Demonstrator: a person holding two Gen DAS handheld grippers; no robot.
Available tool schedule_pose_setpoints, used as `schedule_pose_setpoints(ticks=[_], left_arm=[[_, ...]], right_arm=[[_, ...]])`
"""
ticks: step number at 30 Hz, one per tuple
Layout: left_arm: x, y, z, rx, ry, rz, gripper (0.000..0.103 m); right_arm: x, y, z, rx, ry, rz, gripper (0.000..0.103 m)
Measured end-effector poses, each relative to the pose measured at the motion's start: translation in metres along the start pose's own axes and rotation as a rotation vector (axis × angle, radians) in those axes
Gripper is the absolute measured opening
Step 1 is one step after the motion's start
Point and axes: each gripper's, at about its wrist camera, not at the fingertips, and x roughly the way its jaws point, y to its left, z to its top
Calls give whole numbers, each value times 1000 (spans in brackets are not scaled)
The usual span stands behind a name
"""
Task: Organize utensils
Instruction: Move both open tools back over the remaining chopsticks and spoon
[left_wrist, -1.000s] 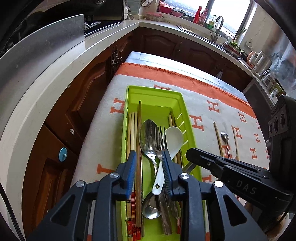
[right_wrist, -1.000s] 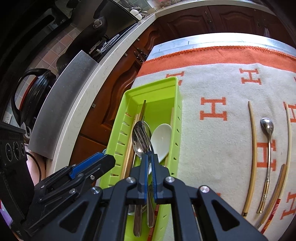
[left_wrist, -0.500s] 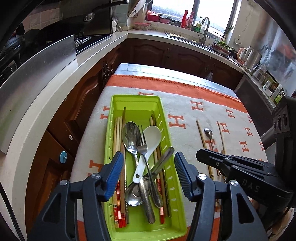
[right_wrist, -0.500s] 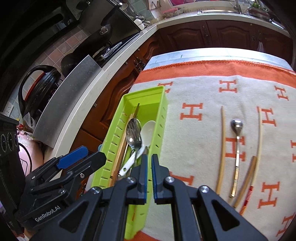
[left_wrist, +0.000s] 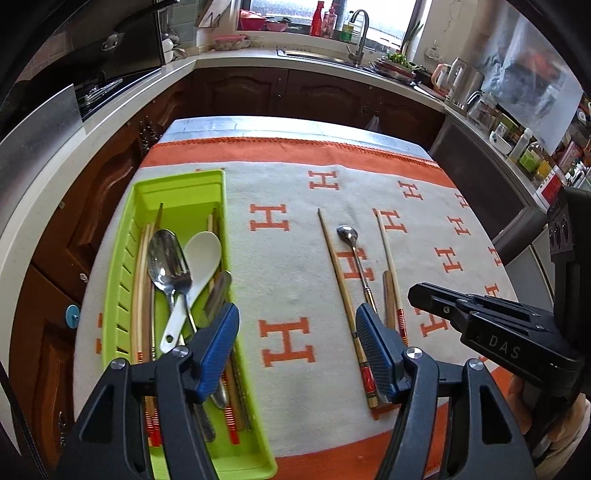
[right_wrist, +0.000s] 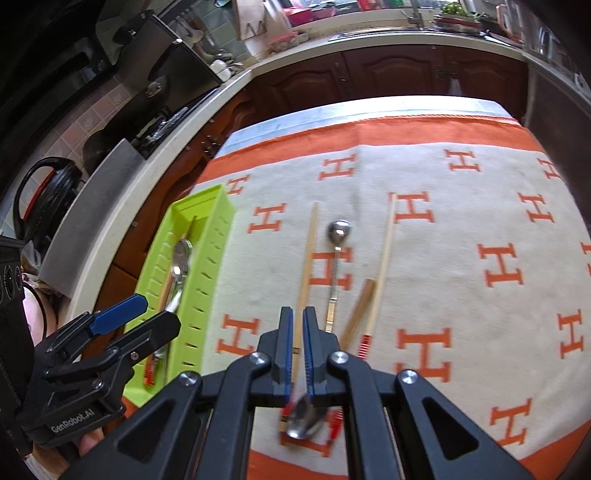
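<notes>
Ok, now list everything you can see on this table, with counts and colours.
Tray: 1, lime green, left side of the cloth.
Large spoon: 1, metal, in the tray.
White spoon: 1, in the tray, beside the large spoon.
Tray chopsticks: several, pale and brown, count unclear, in the tray.
Loose chopsticks: 3, two pale and one brown, on the cloth right of the tray.
Small spoon: 1, metal, on the cloth between the pale chopsticks.
Blurred spoon: 1, metal, on the cloth under the right gripper.
Cloth: 1, cream with orange H marks, covers the table.
Left gripper: black with blue pads, open, above the cloth.
Right gripper: black with blue pads, shut, empty.
</notes>
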Motion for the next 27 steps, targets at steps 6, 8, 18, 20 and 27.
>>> schedule_pose_setpoints(ticks=[6,8,18,20,27], left_arm=[[25,-22,-1,32,42,-16,64],[32,-27,-1,39,54,-11,64],[51,-31,3,23,92,-2,64],[54,-31,4,20,96,-1,64],[61,-32,6,5,115,-7,64]], right_arm=[[13,-25,-10,20,37,-29,5],[19,-31,-12,24,47,-42,5],[43,-31,-18,-33,85,-98,9],[44,-27,-17,-50,80,-120,9],[47,-24,-13,-93,60,-182,7]])
